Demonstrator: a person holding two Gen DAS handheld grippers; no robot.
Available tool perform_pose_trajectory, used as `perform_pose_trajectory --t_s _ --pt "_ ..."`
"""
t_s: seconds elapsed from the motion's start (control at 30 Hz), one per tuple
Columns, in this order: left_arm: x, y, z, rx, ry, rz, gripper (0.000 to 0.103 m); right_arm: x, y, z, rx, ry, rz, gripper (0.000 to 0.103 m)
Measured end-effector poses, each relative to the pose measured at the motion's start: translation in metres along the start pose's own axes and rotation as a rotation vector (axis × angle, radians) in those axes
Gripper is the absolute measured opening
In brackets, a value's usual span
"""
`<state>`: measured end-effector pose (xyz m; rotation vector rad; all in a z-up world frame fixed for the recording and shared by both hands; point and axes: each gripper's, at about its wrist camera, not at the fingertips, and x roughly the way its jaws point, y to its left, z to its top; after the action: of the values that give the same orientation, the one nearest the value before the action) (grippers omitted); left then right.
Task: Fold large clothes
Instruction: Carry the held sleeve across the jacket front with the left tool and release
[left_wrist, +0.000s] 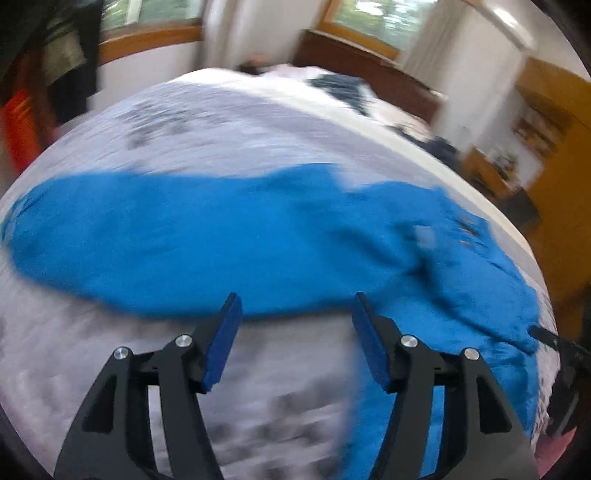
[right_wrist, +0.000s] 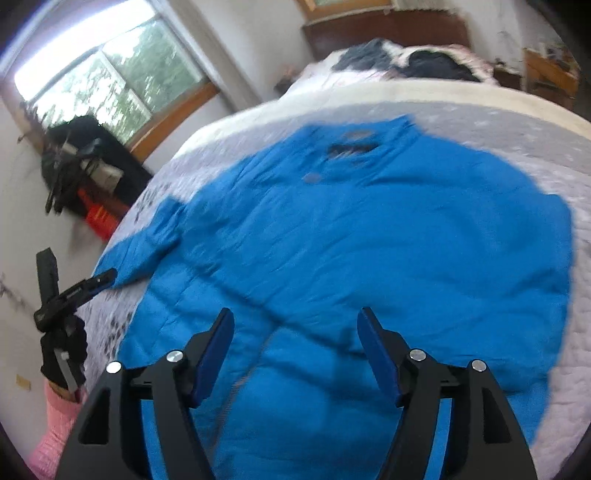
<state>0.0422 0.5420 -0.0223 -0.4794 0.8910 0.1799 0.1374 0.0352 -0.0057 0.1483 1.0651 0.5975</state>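
Right wrist view shows your right hand-held gripper (right_wrist: 295, 332) spread wide and empty above the blue garment (right_wrist: 369, 240), which lies flat on the grey quilted bed (right_wrist: 517, 140) (one sleeve (right_wrist: 147, 243) reaching left). Your left hand-held gripper (left_wrist: 293, 317) is also wide, holding nothing, over the bed at the garment's near edge. Both views are motion-blurred.

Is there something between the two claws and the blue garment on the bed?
Nothing visible. The left claw is open over the bedspread at the edge of the blue garment. The right claw is open directly above the garment.
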Motion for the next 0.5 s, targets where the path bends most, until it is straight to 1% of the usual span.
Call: perform_pose_trajectory --t_s 0.1,0.17,0.33,0.5 --pt "-0.008 0.06 -0.003 -0.135 -0.004 0.028 0.061 0.022 0.028 0.001 -0.057 0.06 0.018 0.07" --pt "-0.01 0.09 -0.003 -0.217 -0.008 0.024 0.061 0.033 0.047 0.001 -0.093 0.086 0.019 0.07" --pt "-0.006 0.131 0.006 -0.337 -0.031 -0.04 0.06 0.056 0.09 -0.002 -0.175 0.115 0.046 0.07" --pt "0.005 0.161 0.024 -0.425 -0.062 -0.084 0.055 0.071 0.102 -0.005 -0.191 0.128 0.046 0.07"
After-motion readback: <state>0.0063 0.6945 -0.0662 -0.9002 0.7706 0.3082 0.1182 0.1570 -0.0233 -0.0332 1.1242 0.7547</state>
